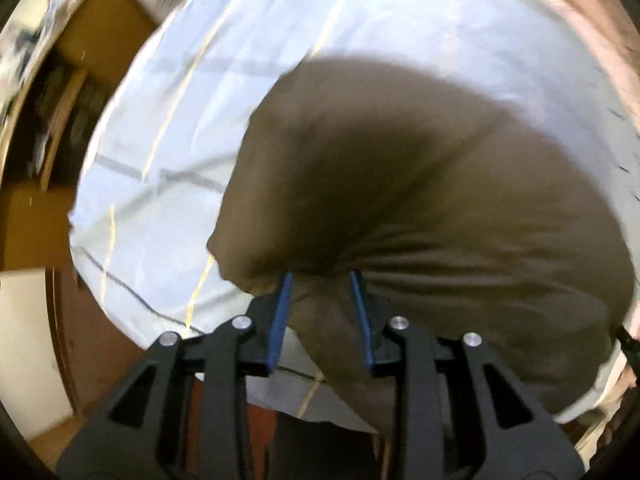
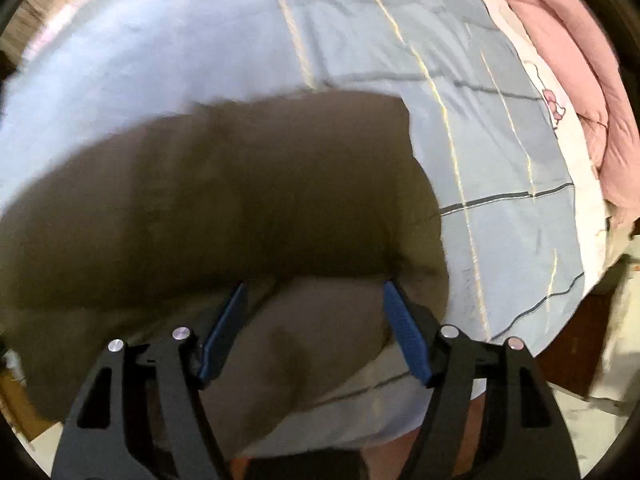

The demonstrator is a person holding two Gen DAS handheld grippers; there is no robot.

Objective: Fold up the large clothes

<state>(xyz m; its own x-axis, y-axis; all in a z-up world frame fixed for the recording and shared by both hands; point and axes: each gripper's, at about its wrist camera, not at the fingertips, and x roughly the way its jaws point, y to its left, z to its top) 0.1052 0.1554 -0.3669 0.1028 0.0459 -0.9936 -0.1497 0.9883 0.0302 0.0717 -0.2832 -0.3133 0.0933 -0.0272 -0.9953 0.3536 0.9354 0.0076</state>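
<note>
Both claws pointed straight down over a bed covered by a pale blue sheet [image 2: 248,40] with thin yellow and dark grid lines. A large olive-brown garment [image 1: 400,184] lay spread across the near part of the sheet, blurred in both views.

The left claw [image 1: 322,316] was clenched on a bunched fold of the garment: brown cloth filled the narrow gap between its blue pads [image 1: 280,320].

The right claw [image 2: 316,328] stood wide. Garment cloth lay between and below its blue pads [image 2: 408,332]; whether the pads pressed on it could not be told.

A pink quilt [image 2: 568,92] lay at the far right of the bed. Brown cardboard boxes [image 1: 104,28] stood on the left beyond the bed edge
</note>
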